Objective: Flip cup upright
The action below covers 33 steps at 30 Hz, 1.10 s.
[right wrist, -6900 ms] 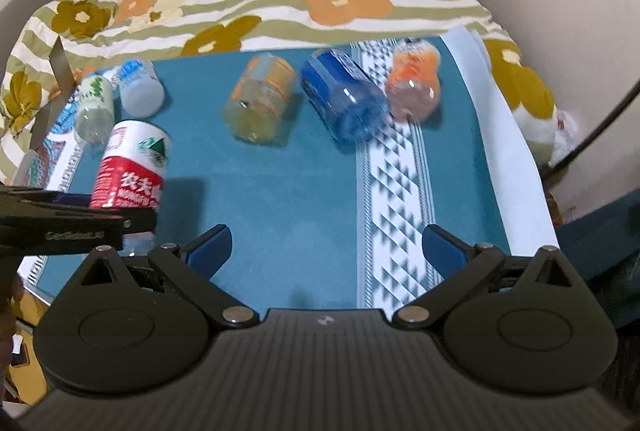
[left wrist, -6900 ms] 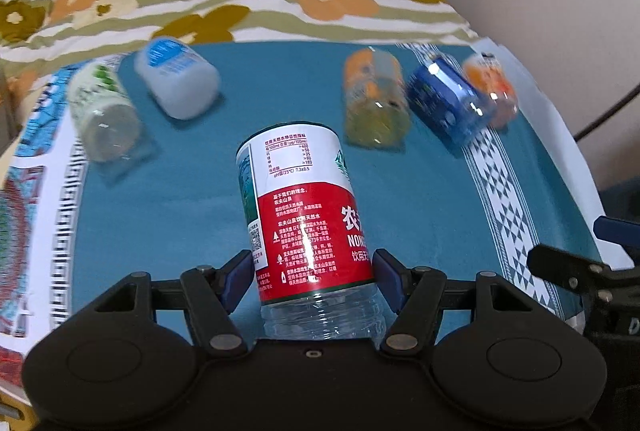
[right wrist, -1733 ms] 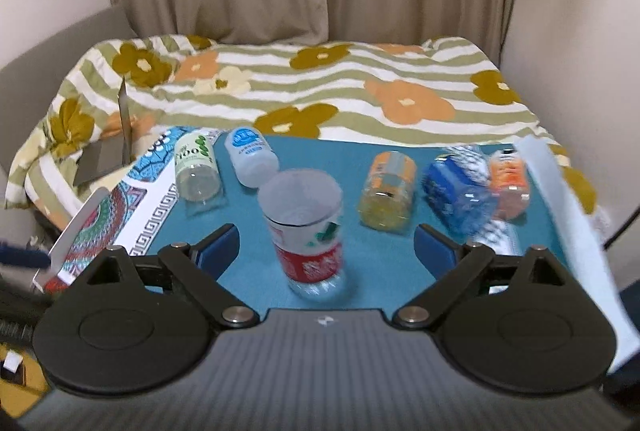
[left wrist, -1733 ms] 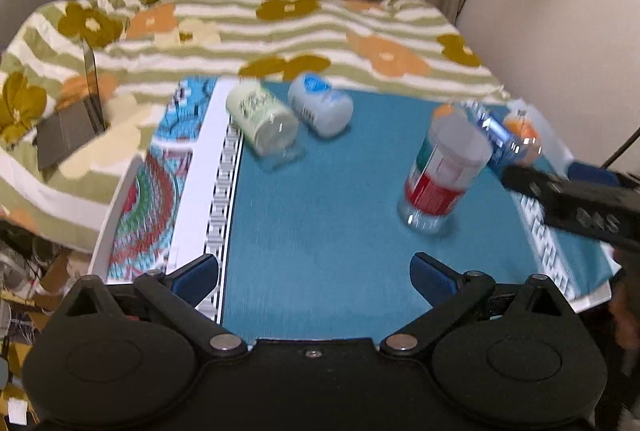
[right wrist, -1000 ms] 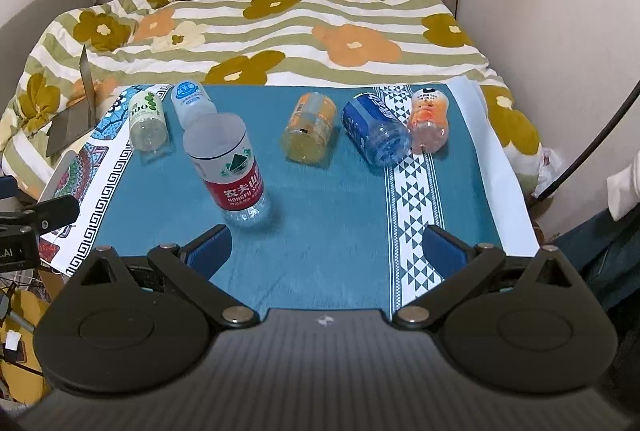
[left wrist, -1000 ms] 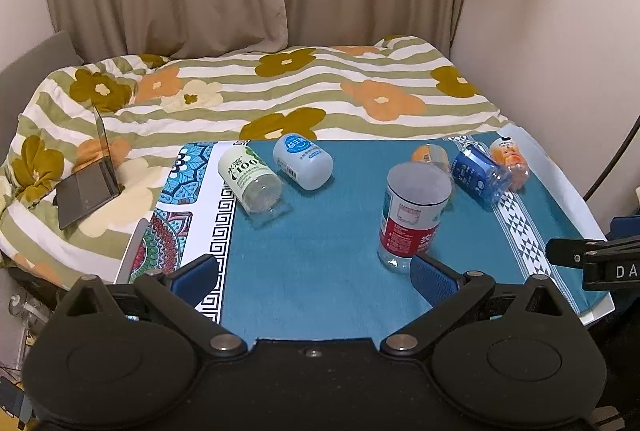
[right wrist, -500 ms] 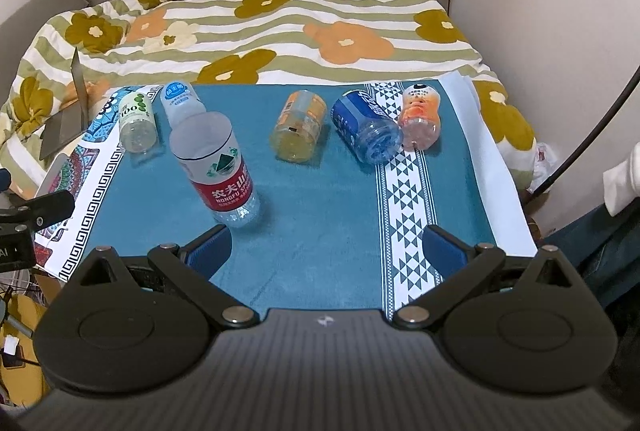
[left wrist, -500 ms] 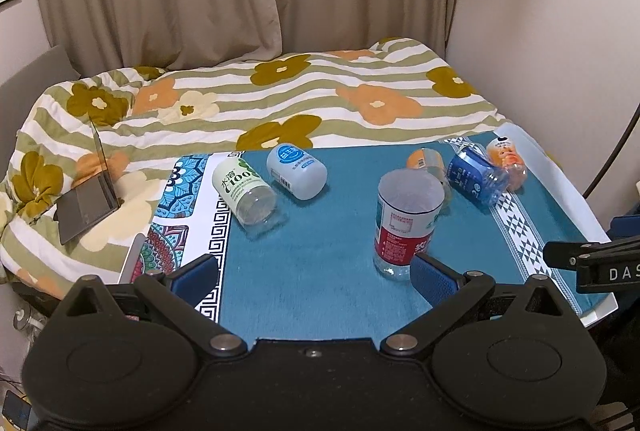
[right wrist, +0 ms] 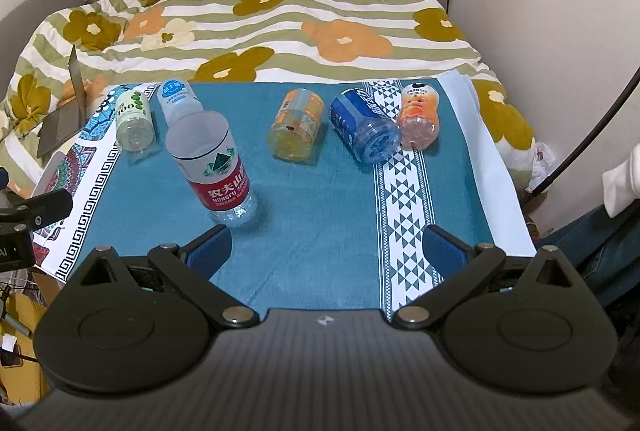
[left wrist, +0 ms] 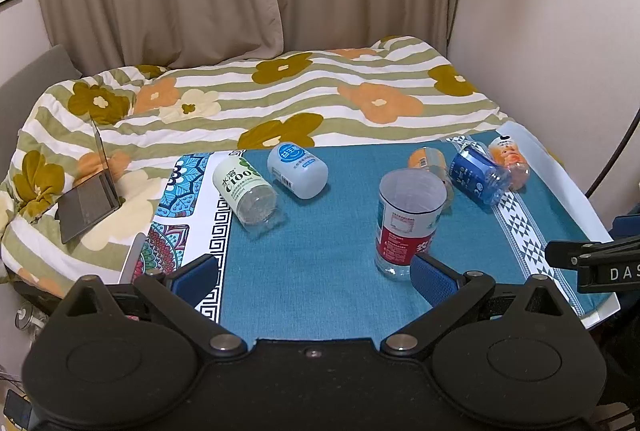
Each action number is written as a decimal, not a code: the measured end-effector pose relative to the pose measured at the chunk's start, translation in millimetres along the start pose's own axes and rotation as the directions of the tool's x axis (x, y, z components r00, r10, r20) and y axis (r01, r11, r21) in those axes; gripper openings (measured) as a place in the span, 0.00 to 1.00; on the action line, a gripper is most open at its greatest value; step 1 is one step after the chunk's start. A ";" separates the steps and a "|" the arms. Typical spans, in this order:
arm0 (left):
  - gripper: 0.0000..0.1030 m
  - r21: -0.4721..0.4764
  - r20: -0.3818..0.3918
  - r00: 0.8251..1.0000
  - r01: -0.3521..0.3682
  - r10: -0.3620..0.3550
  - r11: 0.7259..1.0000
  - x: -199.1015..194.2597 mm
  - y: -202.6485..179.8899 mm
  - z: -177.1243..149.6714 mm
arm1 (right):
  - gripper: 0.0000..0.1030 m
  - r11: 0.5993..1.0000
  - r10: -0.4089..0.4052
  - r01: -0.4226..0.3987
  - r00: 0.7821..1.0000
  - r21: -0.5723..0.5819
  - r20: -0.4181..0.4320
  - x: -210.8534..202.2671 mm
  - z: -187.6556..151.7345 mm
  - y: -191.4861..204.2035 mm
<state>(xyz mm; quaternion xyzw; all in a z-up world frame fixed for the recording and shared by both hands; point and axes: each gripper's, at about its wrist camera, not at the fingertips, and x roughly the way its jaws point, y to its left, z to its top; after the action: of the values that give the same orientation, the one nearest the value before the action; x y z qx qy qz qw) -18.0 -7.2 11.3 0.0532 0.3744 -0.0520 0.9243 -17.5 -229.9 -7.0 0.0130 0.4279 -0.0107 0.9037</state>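
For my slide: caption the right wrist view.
Red-labelled cut-bottle cup stands upright; five others lie sideways; right gripper open.

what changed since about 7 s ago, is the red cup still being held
No. The left gripper let go of the red-label cup and backed off, open; the cup now stands upright, mouth up, on the teal cloth. The other five cups still lie on their sides; the right gripper stays open.
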 end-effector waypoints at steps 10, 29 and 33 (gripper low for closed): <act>1.00 0.004 0.002 1.000 -0.003 0.003 1.000 1.3 0.0 0.0 | 1.00 1.000 0.000 0.000 1.000 0.001 -0.013 5.0 -0.7 -0.2; 1.00 0.017 0.024 1.000 -0.016 0.015 1.000 -2.0 -2.7 -0.1 | 1.00 1.000 0.000 0.000 1.000 0.004 -0.014 4.7 -0.2 -0.4; 1.00 0.029 0.037 0.999 -0.031 0.030 0.999 -3.0 -4.9 -1.1 | 1.00 1.000 -0.006 0.006 1.000 0.004 -0.014 5.0 -0.8 -1.1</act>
<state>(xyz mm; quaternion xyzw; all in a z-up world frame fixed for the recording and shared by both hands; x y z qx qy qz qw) -21.6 -11.8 12.3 0.0717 0.3559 -0.0446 0.9307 -15.0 -231.0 -11.4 0.0136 0.4344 -0.0141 0.9005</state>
